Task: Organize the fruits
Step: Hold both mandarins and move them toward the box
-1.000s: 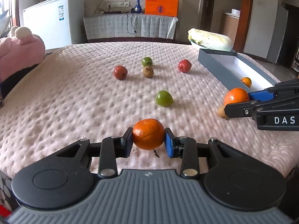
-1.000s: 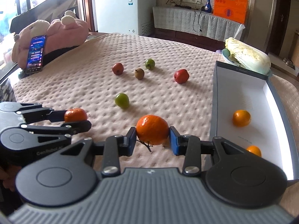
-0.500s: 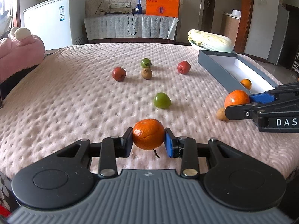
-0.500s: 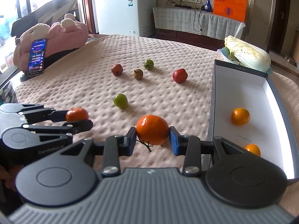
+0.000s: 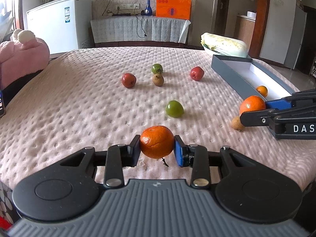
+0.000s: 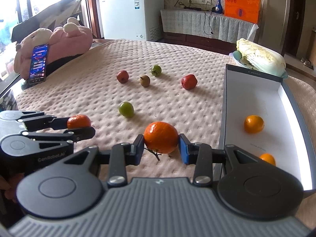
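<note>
The left gripper (image 5: pixel 157 151) clamps a mandarin (image 5: pixel 157 141) across its middle, left of the grey box (image 6: pixel 254 98). The right gripper (image 6: pixel 161 147) pinches a second mandarin (image 6: pixel 161 137) just beside that box's near wall. Both fruits look light, round and soft-skinned, so a gentle grip at the widest part likely suits them.

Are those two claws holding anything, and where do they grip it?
Yes. The left claw pinches one orange by its sides; the right claw pinches another orange likewise.

Left tool (image 5: pixel 157 150) clamps orange (image 5: pixel 157 141) (stem down) above bedspread (image 5: pixel 79 114).
</note>
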`<state>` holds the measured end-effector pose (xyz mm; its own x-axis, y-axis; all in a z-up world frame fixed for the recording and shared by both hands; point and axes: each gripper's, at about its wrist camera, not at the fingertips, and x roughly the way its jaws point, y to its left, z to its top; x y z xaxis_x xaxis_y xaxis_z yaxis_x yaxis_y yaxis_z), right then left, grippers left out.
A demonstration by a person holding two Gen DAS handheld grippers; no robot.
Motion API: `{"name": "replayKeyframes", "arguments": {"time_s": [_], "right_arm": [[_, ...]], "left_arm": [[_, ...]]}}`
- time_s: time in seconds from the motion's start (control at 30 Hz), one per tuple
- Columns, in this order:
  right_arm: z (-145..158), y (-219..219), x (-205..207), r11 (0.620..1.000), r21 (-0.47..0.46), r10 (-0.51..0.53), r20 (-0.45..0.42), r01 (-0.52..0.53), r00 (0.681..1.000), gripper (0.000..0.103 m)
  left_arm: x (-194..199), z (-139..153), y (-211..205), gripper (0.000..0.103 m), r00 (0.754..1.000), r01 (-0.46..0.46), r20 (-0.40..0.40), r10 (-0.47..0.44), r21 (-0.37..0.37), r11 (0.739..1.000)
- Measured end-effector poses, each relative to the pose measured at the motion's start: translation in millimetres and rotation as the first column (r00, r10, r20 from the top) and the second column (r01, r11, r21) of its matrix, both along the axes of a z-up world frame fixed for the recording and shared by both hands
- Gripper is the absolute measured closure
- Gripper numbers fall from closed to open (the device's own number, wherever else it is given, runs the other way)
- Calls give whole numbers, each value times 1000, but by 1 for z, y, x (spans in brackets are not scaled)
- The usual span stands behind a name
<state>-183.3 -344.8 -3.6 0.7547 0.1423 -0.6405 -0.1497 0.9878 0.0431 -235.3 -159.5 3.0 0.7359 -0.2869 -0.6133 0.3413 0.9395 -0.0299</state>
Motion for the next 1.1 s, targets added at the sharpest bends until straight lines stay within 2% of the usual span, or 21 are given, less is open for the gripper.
{"name": "replayKeyframes", "arguments": {"time_s": [0.4,0.67,1.1], "right_arm": [[0,3,0,1000,-14,8,3,-8,1000,62],[7,-5,-7,1000,-1,1,38,-1,999,62],[19,-32,-20,998,41,-49,92,45,995,62]], "left_arm": [[-1,5,-2,63,1000,7,10,-6,-12,1000],[-3,5,-2,63,1000,9,15,-9,-8,1000],[-11,12,-34,63,997,70,35,-70,-14,997]]}}
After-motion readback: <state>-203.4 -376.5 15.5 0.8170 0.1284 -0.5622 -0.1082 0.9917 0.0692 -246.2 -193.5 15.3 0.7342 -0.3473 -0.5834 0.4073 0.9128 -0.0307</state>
